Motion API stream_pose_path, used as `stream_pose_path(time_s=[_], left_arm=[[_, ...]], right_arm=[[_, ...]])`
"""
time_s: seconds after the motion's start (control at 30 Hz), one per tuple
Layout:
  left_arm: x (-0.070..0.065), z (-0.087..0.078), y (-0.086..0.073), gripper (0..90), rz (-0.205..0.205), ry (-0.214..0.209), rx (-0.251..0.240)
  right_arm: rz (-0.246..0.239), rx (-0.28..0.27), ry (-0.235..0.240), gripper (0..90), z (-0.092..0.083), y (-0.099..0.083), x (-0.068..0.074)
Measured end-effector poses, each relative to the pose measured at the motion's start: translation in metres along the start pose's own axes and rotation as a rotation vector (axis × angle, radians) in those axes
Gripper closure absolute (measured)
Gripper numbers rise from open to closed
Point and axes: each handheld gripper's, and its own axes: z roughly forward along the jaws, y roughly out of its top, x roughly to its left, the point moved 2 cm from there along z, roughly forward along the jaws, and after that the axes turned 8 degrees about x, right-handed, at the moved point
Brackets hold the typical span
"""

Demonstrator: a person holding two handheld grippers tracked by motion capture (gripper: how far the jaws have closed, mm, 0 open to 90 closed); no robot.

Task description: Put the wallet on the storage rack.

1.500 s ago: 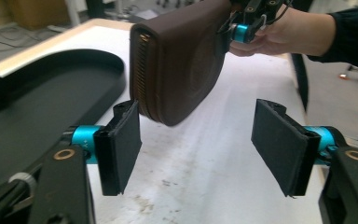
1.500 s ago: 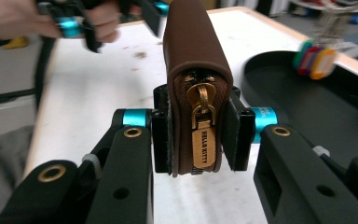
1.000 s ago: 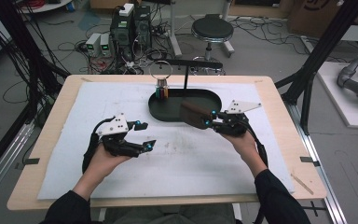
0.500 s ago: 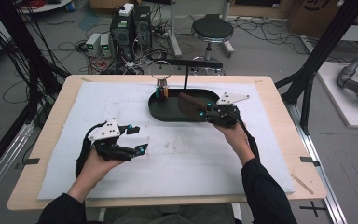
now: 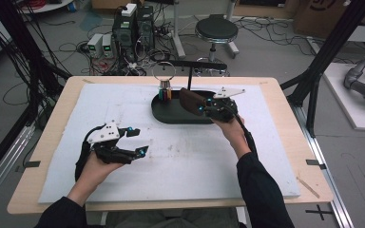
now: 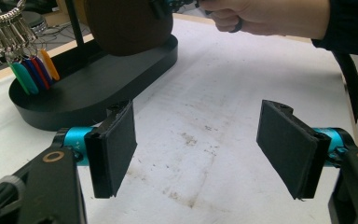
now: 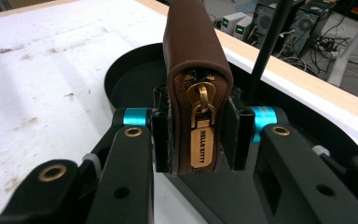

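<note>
right gripper (image 7: 198, 130): clamped on the brown leather zip wallet (image 7: 193, 60), zipper end toward its camera
wallet: held above the black oval stand base (image 5: 171, 114)
left gripper (image 6: 198, 140): jaws spread apart, nothing between them, over the white table cover (image 5: 195, 156)

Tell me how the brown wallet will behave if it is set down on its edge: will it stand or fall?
The wallet looks narrow and tall between the right tongs, so it would probably tip. Its rounded leather side may slide a little. The zip pull hangs loose and would likely swing.
</note>
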Motion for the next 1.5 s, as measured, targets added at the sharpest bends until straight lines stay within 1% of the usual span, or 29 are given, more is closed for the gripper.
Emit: stream_pose_path(time_s=[0.23, 0.33, 0.43, 0.47, 0.53, 0.57, 0.67, 0.7, 0.8, 0.9, 1.0, 1.1, 1.2, 1.23, 1.27, 1.3, 1.33, 1.37, 1.43, 1.5], left_arm=[[-0.001, 0.001, 0.0, 28.2, 0.003, -0.002, 0.0], [-0.001, 0.002, 0.0, 28.2, 0.002, -0.005, 0.001], [-0.001, 0.002, -0.001, 28.3, 0.001, -0.006, 0.004], [-0.002, 0.002, -0.001, 28.3, 0.001, -0.007, 0.004], [-0.002, 0.002, -0.001, 28.2, 0.004, -0.006, 0.005], [-0.002, 0.002, -0.001, 28.3, 0.004, -0.005, 0.003], [-0.002, 0.001, -0.002, 28.2, 0.004, -0.006, 0.001], [-0.002, 0.001, -0.002, 28.3, 0.001, -0.004, 0.001], [-0.002, 0.002, -0.003, 28.2, 0.002, -0.005, 0.003], [-0.002, 0.003, -0.004, 28.2, 0.001, -0.007, 0.008], [-0.002, 0.004, -0.004, 28.3, 0.002, -0.006, 0.01], [-0.001, 0.004, -0.004, 28.2, 0.001, -0.008, 0.01], [-0.001, 0.004, -0.005, 28.2, -0.001, -0.008, 0.011], [-0.001, 0.004, -0.005, 28.2, -0.002, -0.008, 0.012], [-0.001, 0.005, -0.005, 28.2, -0.003, -0.008, 0.012], [0.0, 0.005, -0.005, 28.3, -0.002, -0.009, 0.013], [0.0, 0.005, -0.005, 28.2, -0.003, -0.008, 0.013], [0.0, 0.005, -0.005, 28.3, -0.003, -0.007, 0.013], [0.0, 0.005, -0.005, 28.2, -0.001, -0.005, 0.016], [0.001, 0.006, -0.005, 28.2, -0.002, -0.004, 0.016]], right_arm=[[0.031, 0.036, -0.014, 69.8, 0.019, -0.006, -0.002], [0.051, 0.031, -0.013, 69.8, 0.026, -0.008, -0.002], [0.057, 0.023, -0.029, 69.8, 0.033, -0.009, -0.002], [0.061, 0.026, -0.027, 69.8, 0.034, -0.01, -0.001], [0.052, 0.03, -0.036, 69.8, 0.038, -0.011, -0.002], [0.058, 0.031, -0.04, 69.8, 0.039, -0.012, -0.001], [0.062, 0.018, -0.049, 69.8, 0.041, -0.012, -0.002], [0.056, 0.012, -0.052, 69.7, 0.042, -0.013, -0.002], [0.044, 0.016, -0.063, 69.7, 0.045, -0.014, -0.003], [0.046, 0.032, -0.062, 69.5, 0.048, -0.016, -0.003], [0.041, 0.029, -0.063, 68.4, 0.049, -0.016, -0.003], [0.05, 0.04, -0.057, 66.0, 0.048, -0.017, -0.004], [0.037, 0.057, -0.066, 61.1, 0.046, -0.017, -0.004], [0.029, 0.057, -0.075, 57.7, 0.045, -0.016, -0.004], [0.03, 0.061, -0.088, 52.5, 0.044, -0.016, -0.004], [0.03, 0.06, -0.099, 49.2, 0.042, -0.015, -0.004], [0.026, 0.062, -0.106, 48.8, 0.04, -0.014, -0.004], [0.013, 0.065, -0.117, 45.9, 0.038, -0.014, -0.004], [0.002, 0.071, -0.144, 38.4, 0.034, -0.012, -0.004], [0.0, 0.069, -0.144, 35.7, 0.027, -0.011, -0.006]])
